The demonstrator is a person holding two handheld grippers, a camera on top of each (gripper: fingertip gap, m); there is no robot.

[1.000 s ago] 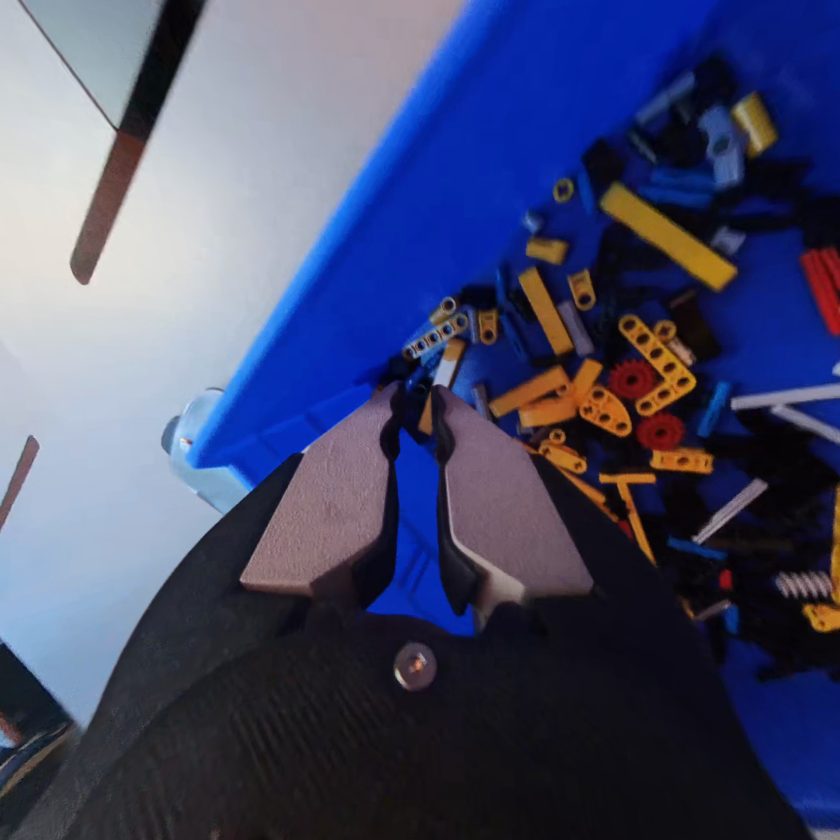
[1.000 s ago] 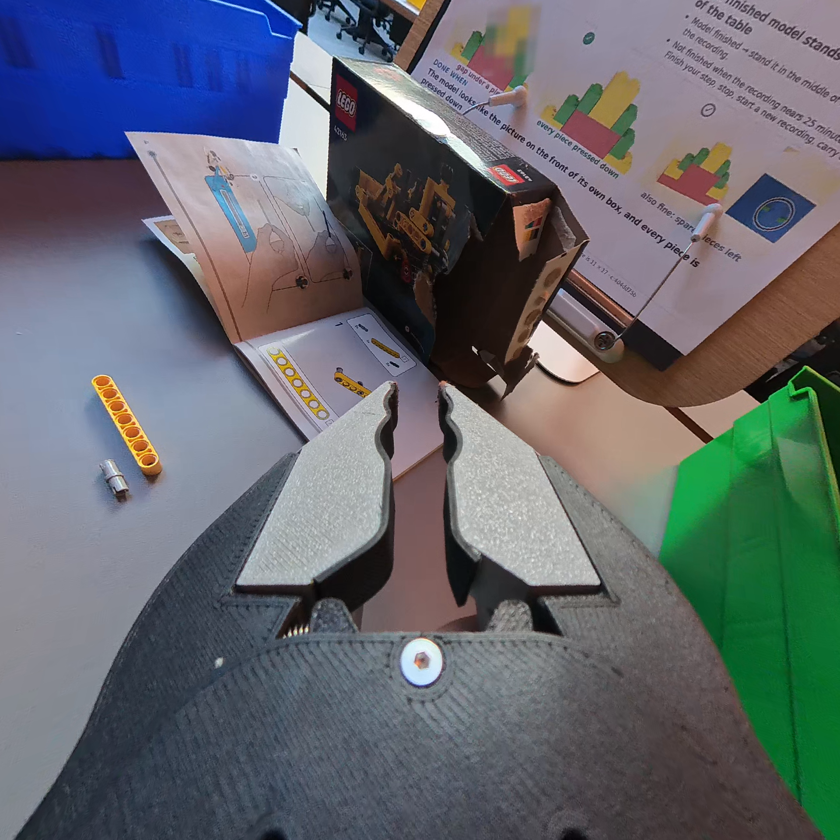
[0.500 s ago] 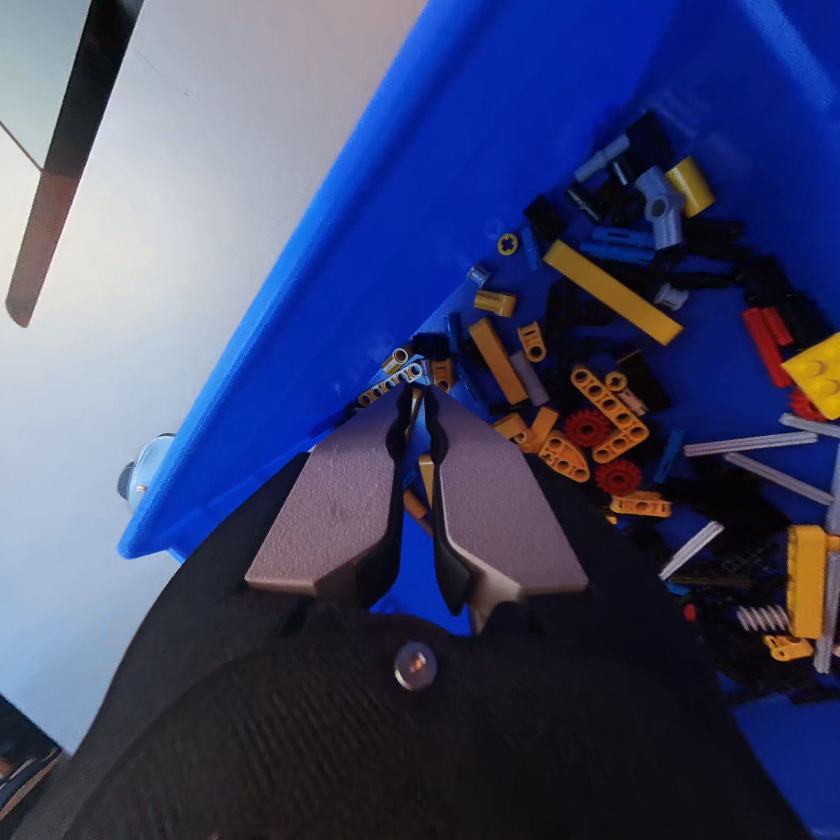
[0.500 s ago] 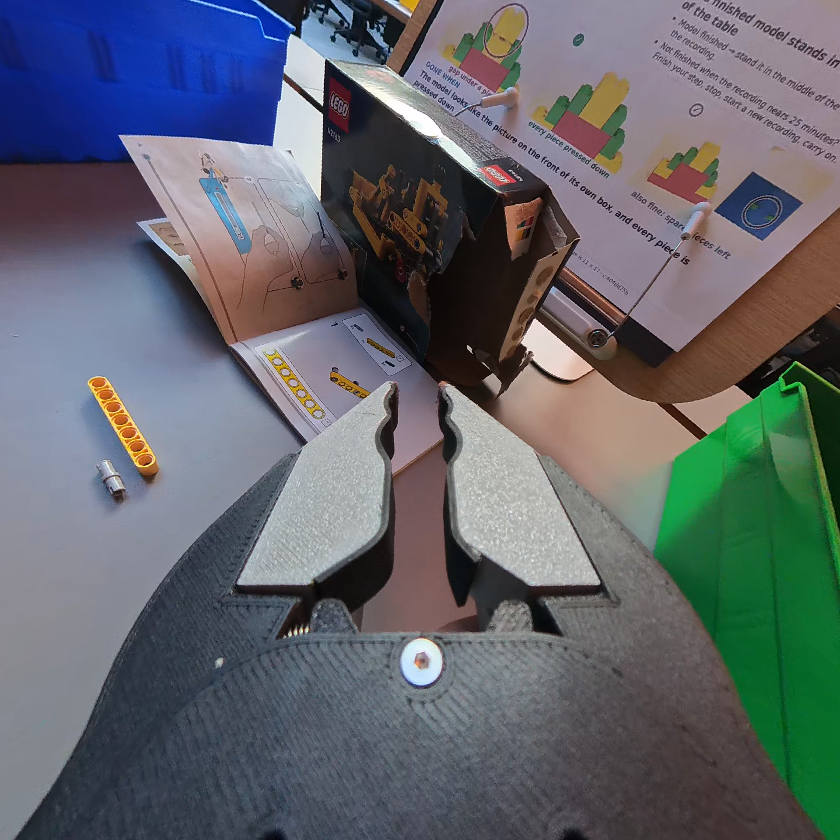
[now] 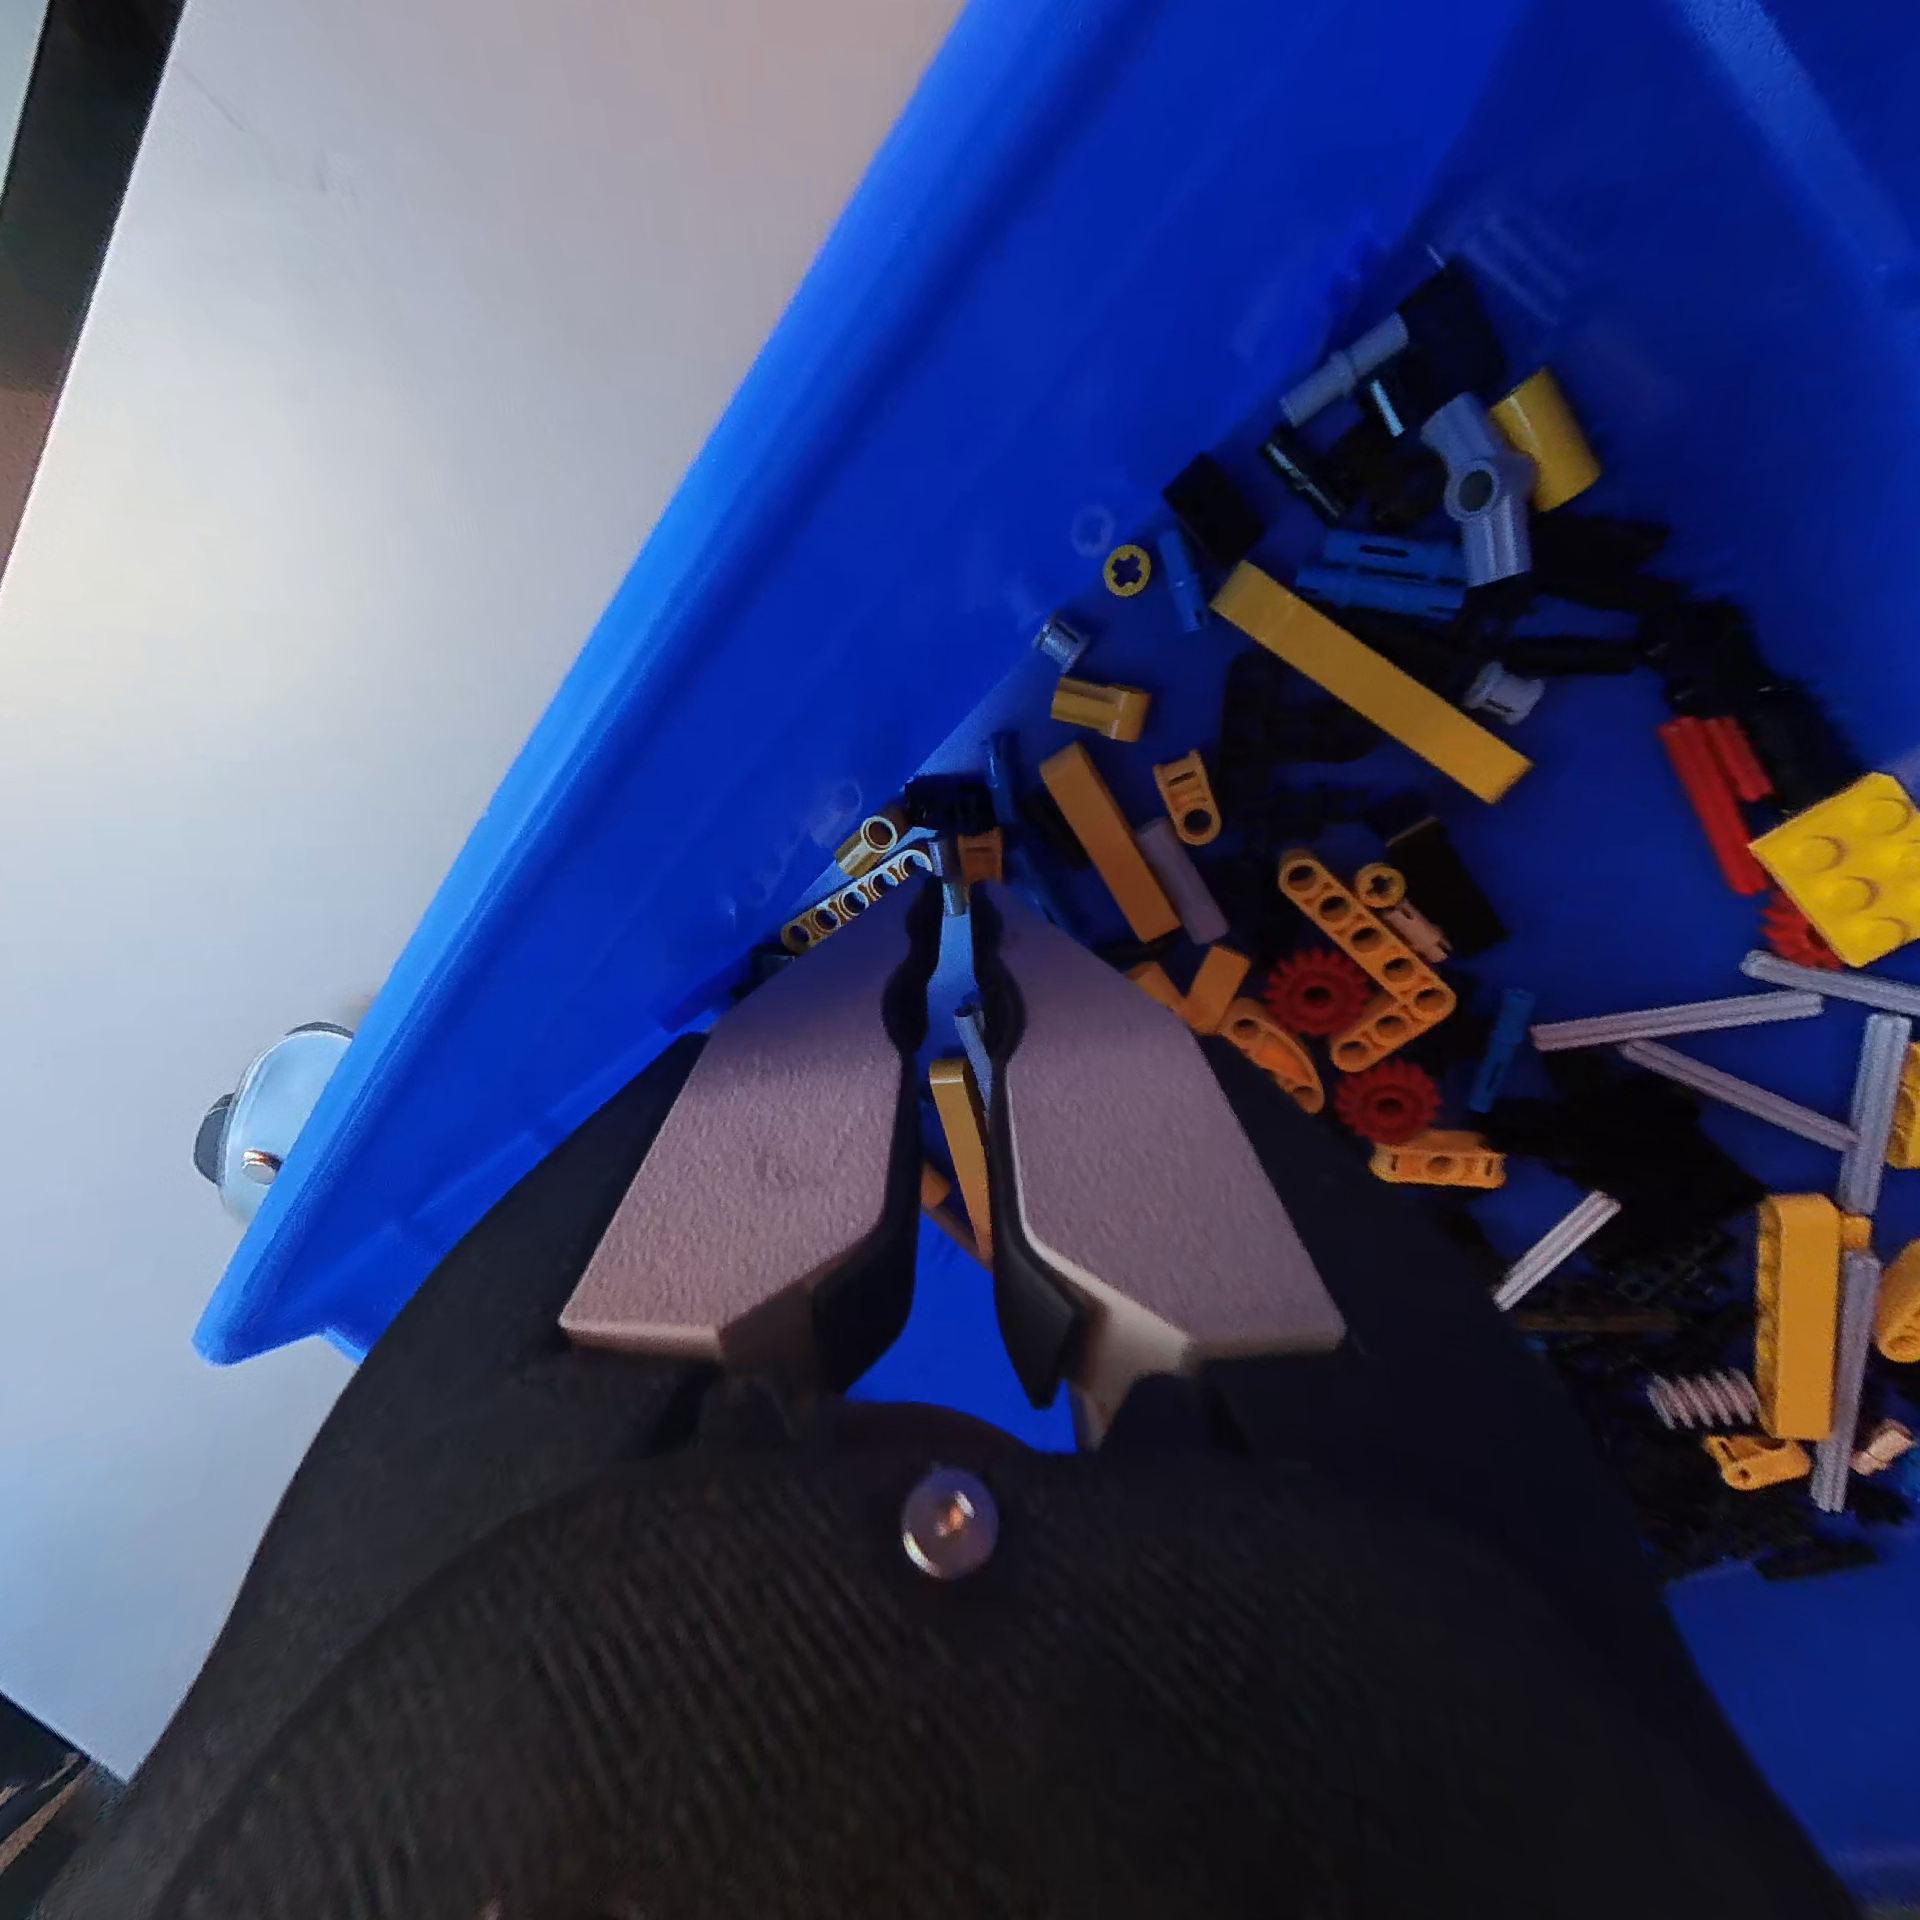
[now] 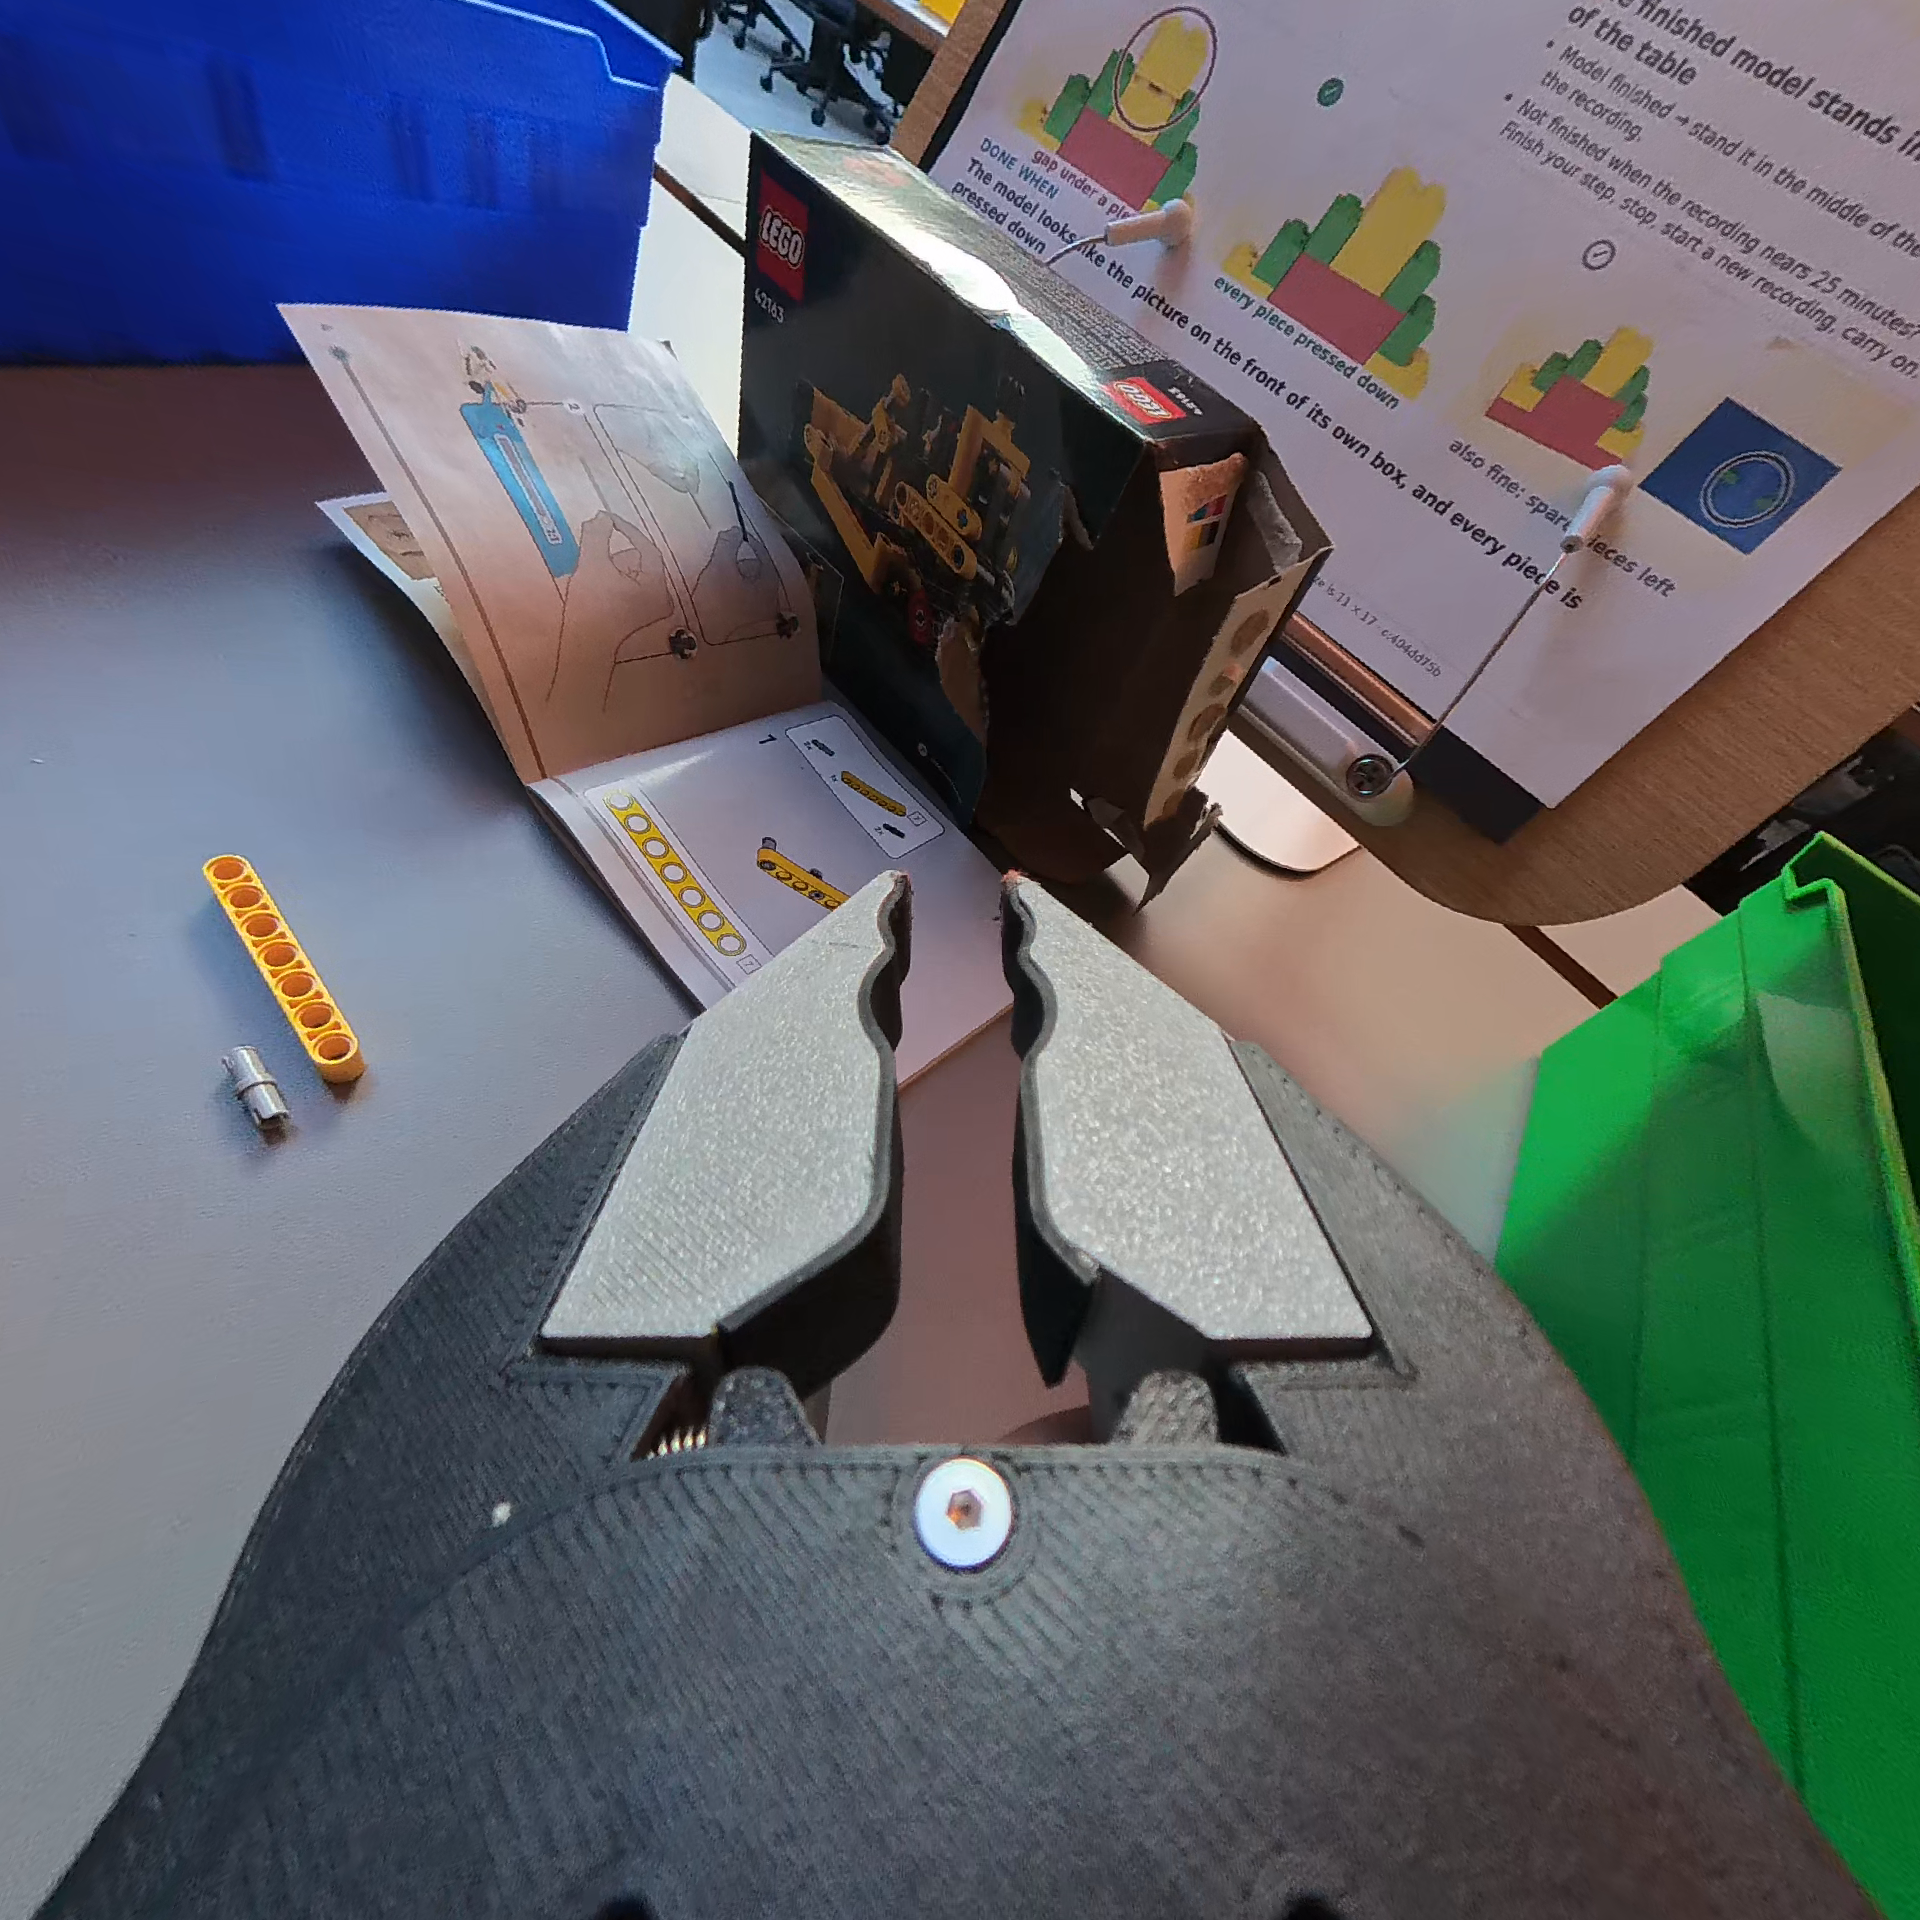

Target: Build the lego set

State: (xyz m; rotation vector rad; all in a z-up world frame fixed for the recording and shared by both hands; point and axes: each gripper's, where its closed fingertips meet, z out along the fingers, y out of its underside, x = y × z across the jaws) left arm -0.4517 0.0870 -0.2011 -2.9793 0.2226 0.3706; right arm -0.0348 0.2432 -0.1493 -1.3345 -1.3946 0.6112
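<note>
The left gripper (image 5: 951, 904) is seen lowered into a blue bin (image 5: 831, 499) of loose lego pieces, its fingers narrowed around a small grey pin (image 5: 951, 883) at the tips, close to the bin's side wall; whether the pin is firmly clamped cannot be told. Just beyond the tips a perforated beam (image 5: 857, 899) and a black connector (image 5: 948, 802) are pressed against that wall. Farther in, a long yellow plate (image 5: 1371, 684), two red gears (image 5: 1317, 989), a yellow studded brick (image 5: 1860, 868), grey axles (image 5: 1678, 1023) and a pale spring (image 5: 1704, 1397) are scattered across the bin floor. The right gripper (image 6: 954, 894) is held open and empty above the dark tabletop (image 6: 208, 1299), a clear gap showing between its fingers. Near the tabletop's left edge a yellow seven-hole beam (image 6: 283, 968) is laid flat, with a small grey pin connector (image 6: 255, 1081) just beside its near end. An open instruction booklet (image 6: 665, 707) is propped against the black lego box (image 6: 935, 499), which is stood upright toward the far edge. A printed instruction sheet (image 6: 1507, 312) is mounted behind the box, and a green bin (image 6: 1745, 1299) is placed at the right edge.
</note>
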